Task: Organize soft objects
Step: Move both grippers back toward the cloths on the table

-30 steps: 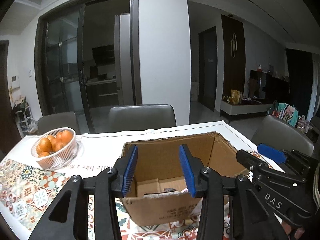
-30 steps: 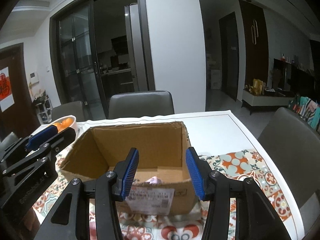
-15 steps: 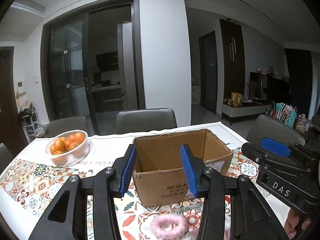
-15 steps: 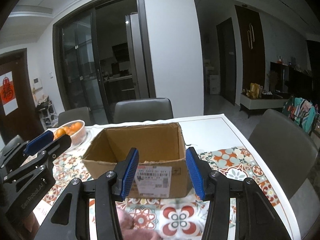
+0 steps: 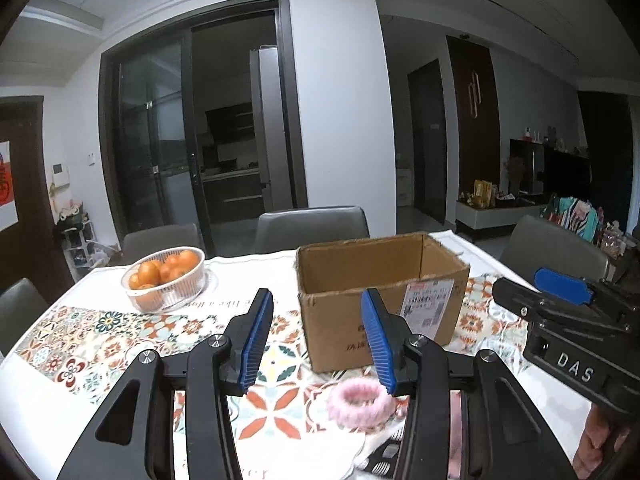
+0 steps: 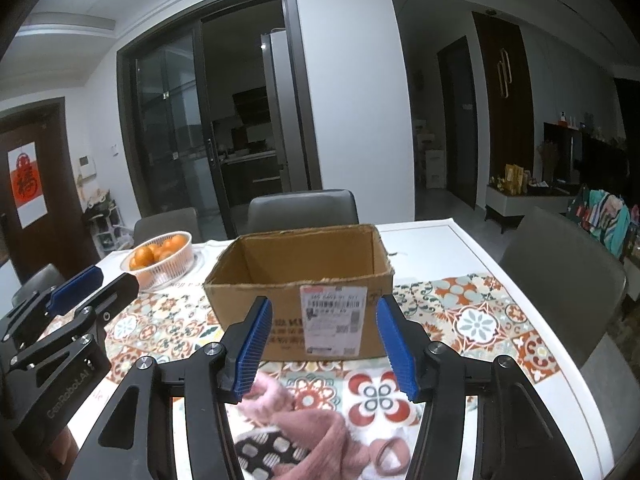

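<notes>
An open cardboard box point(image 5: 380, 292) stands on the patterned tablecloth; it also shows in the right wrist view point(image 6: 304, 292). A fluffy pink scrunchie point(image 5: 359, 403) lies on the table in front of the box, just below my left gripper point(image 5: 318, 340), which is open and empty. My right gripper point(image 6: 325, 346) is open and empty, above a pink knitted cloth point(image 6: 316, 428), a black-and-white patterned piece point(image 6: 272, 452) and a pink loop point(image 6: 390, 456). The right gripper shows at the right of the left wrist view point(image 5: 560, 312).
A white basket of oranges point(image 5: 166, 278) stands at the back left of the table; it shows in the right wrist view too point(image 6: 162, 258). Grey chairs point(image 6: 302, 208) surround the table. The table's right edge point(image 6: 560, 344) is near.
Both grippers have pulled back and up from over the box toward the table's near edge. The scrunchie and the pink cloth have come into view below them.
</notes>
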### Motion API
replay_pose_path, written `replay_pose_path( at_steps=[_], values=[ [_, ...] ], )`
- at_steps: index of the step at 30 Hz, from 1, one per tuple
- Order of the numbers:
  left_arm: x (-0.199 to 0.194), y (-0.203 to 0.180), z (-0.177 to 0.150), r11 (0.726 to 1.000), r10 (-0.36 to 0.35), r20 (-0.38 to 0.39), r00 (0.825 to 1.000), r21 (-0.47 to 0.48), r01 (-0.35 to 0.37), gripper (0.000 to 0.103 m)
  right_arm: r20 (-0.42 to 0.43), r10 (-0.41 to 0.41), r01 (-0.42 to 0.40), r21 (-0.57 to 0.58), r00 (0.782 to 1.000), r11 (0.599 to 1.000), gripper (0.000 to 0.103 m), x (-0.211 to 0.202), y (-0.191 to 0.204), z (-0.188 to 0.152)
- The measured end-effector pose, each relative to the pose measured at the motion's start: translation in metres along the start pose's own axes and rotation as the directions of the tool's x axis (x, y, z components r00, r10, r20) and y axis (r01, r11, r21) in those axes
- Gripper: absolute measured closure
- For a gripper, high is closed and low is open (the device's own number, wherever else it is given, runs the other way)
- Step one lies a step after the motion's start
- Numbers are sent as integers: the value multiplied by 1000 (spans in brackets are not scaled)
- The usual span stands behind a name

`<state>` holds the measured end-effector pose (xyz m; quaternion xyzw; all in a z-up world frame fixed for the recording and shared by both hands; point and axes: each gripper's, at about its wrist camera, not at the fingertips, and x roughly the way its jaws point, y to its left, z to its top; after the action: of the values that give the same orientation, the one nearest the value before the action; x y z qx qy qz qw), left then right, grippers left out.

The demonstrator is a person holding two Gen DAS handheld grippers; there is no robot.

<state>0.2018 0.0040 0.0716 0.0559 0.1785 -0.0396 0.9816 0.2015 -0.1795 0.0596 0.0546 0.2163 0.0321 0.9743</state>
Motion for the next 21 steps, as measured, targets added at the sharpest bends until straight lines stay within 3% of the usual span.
replay_pose_path(
  at_steps=[12, 21],
  values=[
    [-28, 5, -45, 999, 21, -29, 999, 29, -20, 58, -25, 9, -8, 28, 1000, 1000, 47, -17, 6, -40],
    [-33, 3, -74, 1000, 12, -106, 994, 20, -10, 58, -74, 19, -16, 36, 997, 999, 42, -22, 6, -69]
  ],
)
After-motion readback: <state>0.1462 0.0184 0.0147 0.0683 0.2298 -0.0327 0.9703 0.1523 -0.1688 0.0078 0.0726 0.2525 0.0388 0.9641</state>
